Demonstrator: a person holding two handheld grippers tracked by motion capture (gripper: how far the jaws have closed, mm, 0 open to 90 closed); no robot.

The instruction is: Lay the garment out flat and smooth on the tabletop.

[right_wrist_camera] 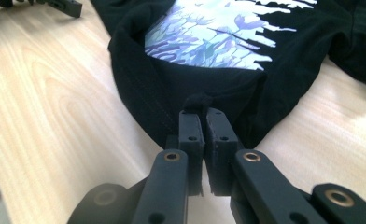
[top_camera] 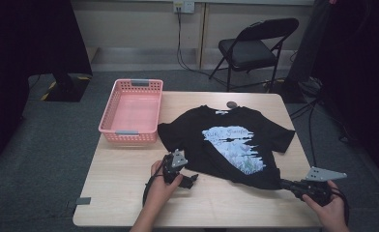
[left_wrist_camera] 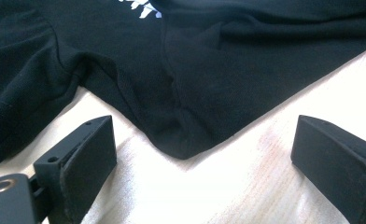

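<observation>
The black T-shirt [top_camera: 226, 142] is spread on the table [top_camera: 124, 188]. Its near right hem corner is pinched by the right gripper [right_wrist_camera: 204, 116]; the left gripper [left_wrist_camera: 204, 154] is held agape just before the left hem corner.

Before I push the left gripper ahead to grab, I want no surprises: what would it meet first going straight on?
Most likely the corner of the black T-shirt lying on the table, centred just ahead of the open left gripper; bare wood lies between.
</observation>
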